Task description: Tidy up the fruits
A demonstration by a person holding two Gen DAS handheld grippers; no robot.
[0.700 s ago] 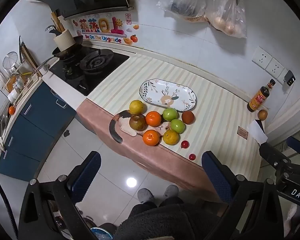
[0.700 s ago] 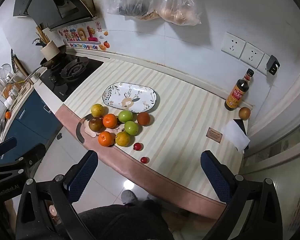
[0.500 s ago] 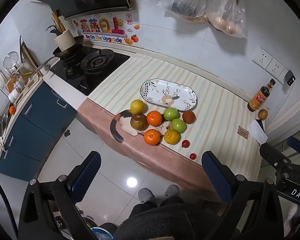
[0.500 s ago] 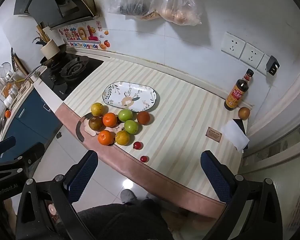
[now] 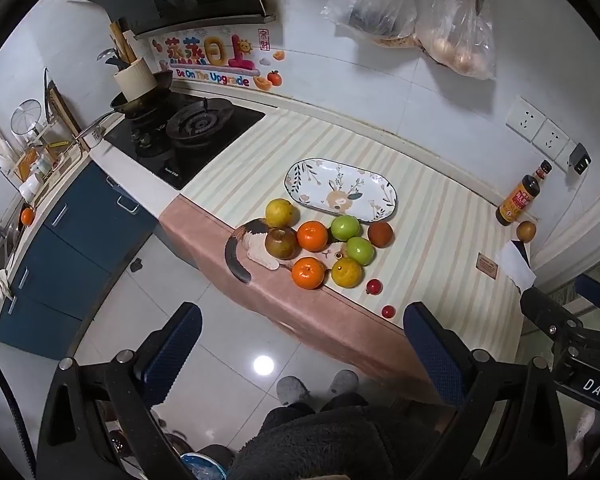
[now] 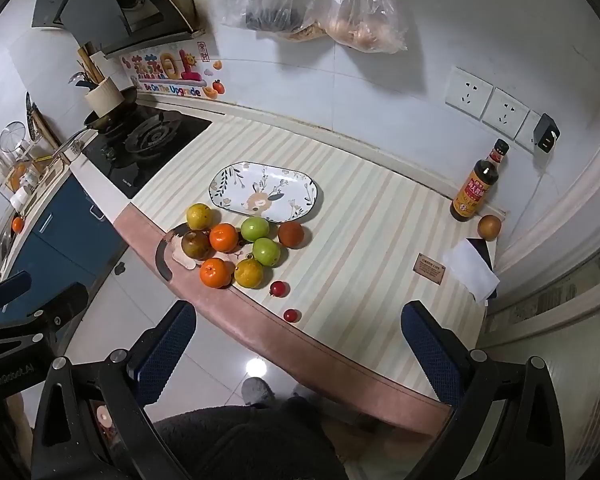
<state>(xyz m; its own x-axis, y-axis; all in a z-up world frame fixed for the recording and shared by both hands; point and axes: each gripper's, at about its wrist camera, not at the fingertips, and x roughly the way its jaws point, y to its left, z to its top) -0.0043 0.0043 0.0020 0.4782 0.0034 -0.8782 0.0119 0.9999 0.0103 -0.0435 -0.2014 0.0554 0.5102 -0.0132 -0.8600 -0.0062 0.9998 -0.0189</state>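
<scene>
Several fruits sit in a cluster on the striped counter near its front edge: two oranges [image 5: 312,235], two green apples [image 5: 345,227], yellow citrus [image 5: 279,212], a brownish fruit [image 5: 281,243] and a red-brown one [image 5: 380,234]. Two small red fruits [image 5: 373,286] lie to the right. An empty oval patterned plate [image 5: 340,190] lies just behind them; it also shows in the right wrist view [image 6: 265,192]. My left gripper [image 5: 300,344] is open and empty, high above the floor in front of the counter. My right gripper [image 6: 298,336] is open and empty, likewise held back.
A gas stove [image 5: 188,128] with a pan is at the counter's left. A sauce bottle [image 6: 478,184], a brown fruit [image 6: 489,227] and a white paper [image 6: 471,270] stand at the right. Plastic bags [image 6: 320,0] hang on the wall. Blue cabinets [image 5: 80,232] are at the left.
Both grippers have drifted slightly toward the counter; the fruit and plate sit a little higher in view. Nothing was touched.
</scene>
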